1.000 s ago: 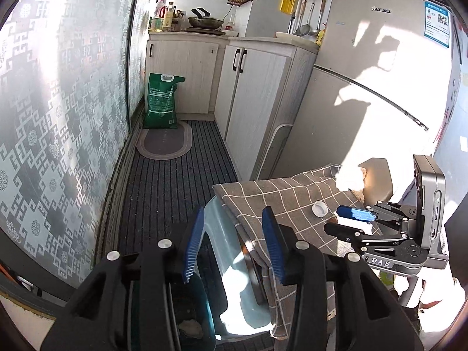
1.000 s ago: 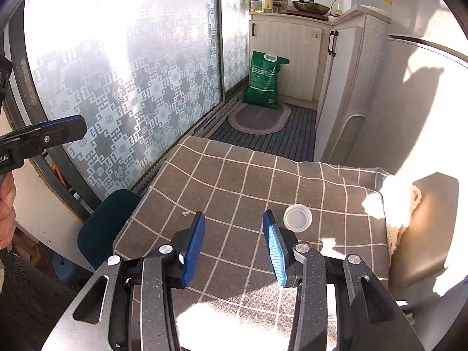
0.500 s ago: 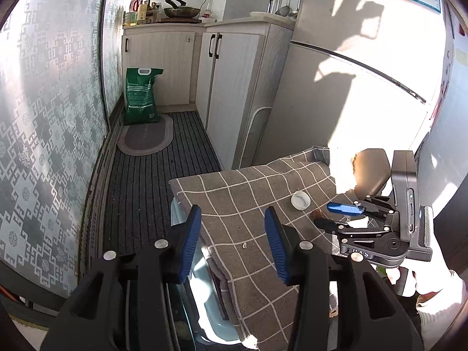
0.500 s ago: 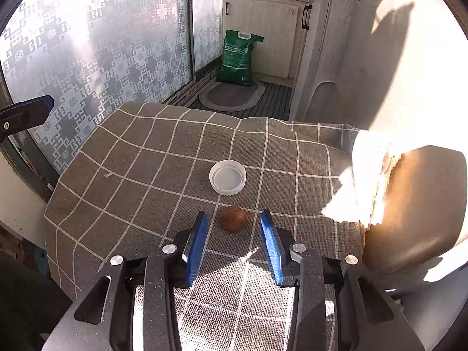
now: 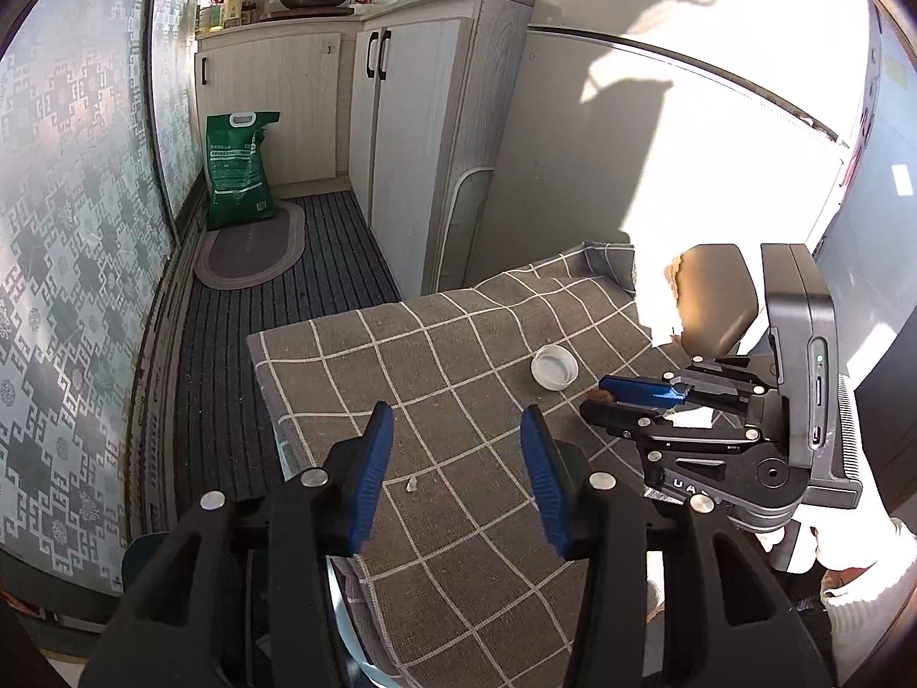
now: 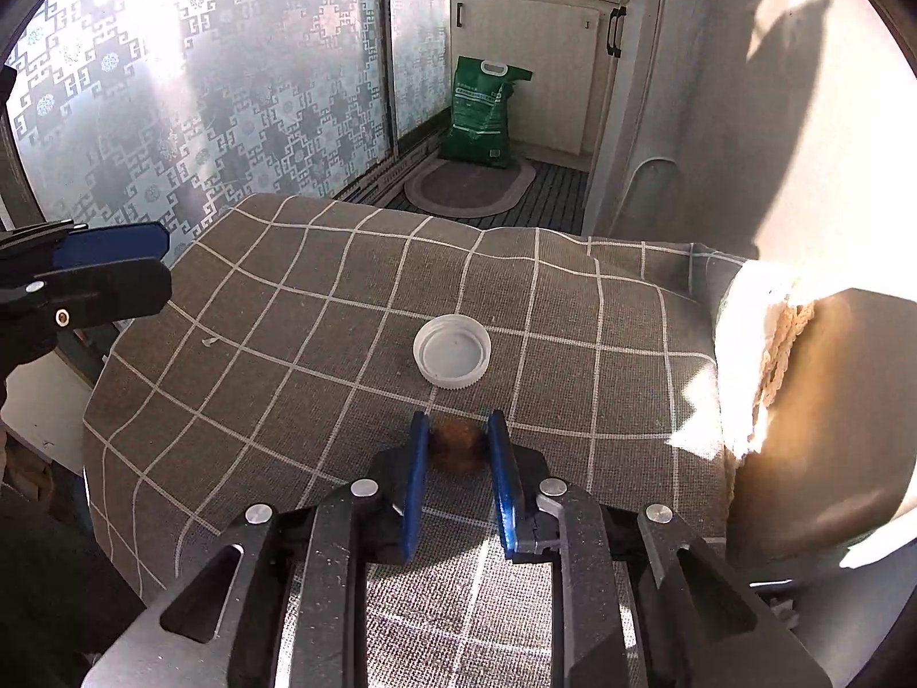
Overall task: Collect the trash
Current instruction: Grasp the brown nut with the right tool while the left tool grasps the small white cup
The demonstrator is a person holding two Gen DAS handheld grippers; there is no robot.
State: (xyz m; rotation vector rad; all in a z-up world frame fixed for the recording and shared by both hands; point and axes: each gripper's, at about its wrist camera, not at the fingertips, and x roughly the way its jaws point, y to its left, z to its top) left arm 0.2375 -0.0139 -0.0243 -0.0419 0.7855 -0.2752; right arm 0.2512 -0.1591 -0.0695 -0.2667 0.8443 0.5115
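A table draped in a grey checked cloth fills both views. The right gripper rests low on the cloth, its blue pads pressed against both sides of a small brown lump. Just beyond it lies a white lid, open side up. The left gripper hangs over the near edge of the cloth, its jaws apart and holding nothing, with a tiny white scrap on the cloth between them.
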